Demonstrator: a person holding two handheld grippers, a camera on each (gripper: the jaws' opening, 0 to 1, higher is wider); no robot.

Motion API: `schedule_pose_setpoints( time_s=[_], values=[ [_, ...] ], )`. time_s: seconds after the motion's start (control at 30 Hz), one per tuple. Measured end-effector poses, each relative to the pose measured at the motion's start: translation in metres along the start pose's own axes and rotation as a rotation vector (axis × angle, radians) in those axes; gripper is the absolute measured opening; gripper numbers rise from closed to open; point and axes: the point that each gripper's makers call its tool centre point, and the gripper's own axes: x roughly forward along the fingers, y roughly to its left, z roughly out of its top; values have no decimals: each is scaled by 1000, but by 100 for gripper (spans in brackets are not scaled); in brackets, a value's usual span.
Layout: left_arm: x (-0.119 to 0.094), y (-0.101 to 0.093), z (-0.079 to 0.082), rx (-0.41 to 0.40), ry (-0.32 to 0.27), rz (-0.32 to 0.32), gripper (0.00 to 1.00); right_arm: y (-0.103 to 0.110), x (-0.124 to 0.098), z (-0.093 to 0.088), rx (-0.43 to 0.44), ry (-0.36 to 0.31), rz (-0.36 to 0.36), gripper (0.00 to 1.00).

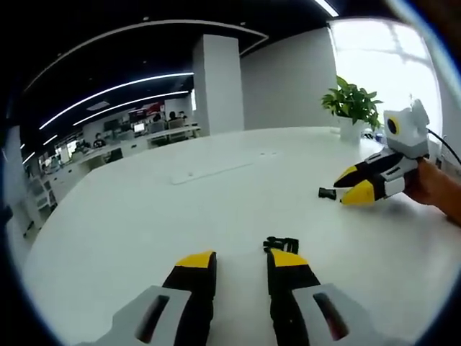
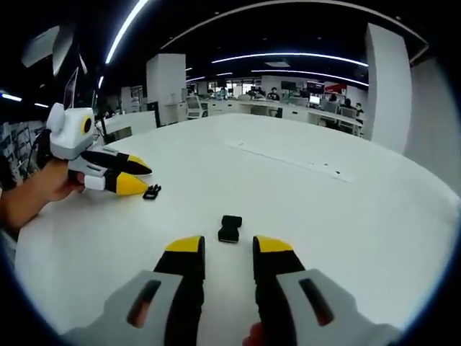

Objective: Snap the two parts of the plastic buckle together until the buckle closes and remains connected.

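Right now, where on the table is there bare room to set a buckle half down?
Open tabletop lies between the left gripper and the long flat strip. It is tighter near the pronged buckle half, and around the socket half by the right gripper; the plant borders the far edge.

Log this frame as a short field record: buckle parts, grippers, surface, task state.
buckle parts: two black pieces lying apart on the table, pronged piece and socket piece
left gripper: open, holding nothing, pronged piece just beyond its fingers
right gripper: open, holding nothing, socket piece just ahead
surface: white table
task state: buckle not joined
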Motion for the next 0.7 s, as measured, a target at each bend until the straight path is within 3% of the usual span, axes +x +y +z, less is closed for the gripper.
schedule_pose_setpoints(
  time_s=[0.47, 0.7],
  values=[
    [15, -2, 6, 14, 2, 0, 28, 2, 2, -1, -13, 7, -3, 26],
    [11, -4, 6, -5, -1, 1, 28, 2, 2, -1, -12, 5, -1, 26]
  ],
)
